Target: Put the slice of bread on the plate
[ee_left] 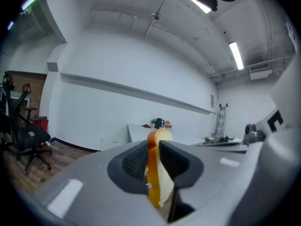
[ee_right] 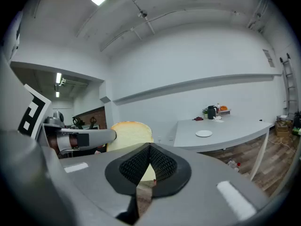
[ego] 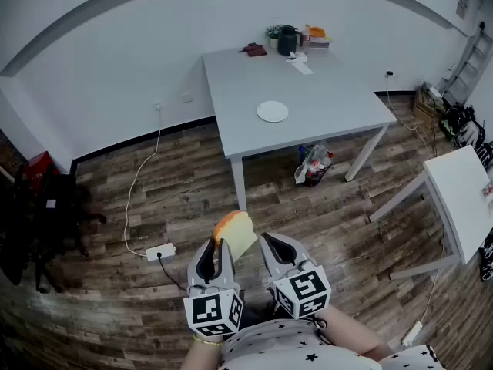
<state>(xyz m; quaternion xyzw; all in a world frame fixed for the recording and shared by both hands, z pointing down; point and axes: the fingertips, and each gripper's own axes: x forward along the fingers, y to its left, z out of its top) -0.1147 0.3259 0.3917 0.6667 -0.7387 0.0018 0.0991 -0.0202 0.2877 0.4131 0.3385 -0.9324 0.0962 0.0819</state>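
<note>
The slice of bread (ego: 235, 233), with an orange-brown crust and a pale face, stands on edge between the jaws of my left gripper (ego: 218, 247), which is shut on it. In the left gripper view the slice of bread (ee_left: 155, 173) fills the gap of the left gripper (ee_left: 154, 146). My right gripper (ego: 276, 245) is just to the right of it, shut with nothing held. The right gripper view shows the bread (ee_right: 128, 134) beyond the right gripper (ee_right: 149, 148). The white plate (ego: 273, 112) lies on the grey table (ego: 323, 99), far ahead of both grippers; the plate (ee_right: 203, 133) looks small there.
A black kettle (ego: 288, 40), a plant and small items stand at the table's far edge. A plastic bag (ego: 313, 163) lies under the table. A power strip (ego: 160, 251) and cable lie on the wooden floor. A black office chair (ego: 38, 214) is left, a white table (ego: 462, 199) right.
</note>
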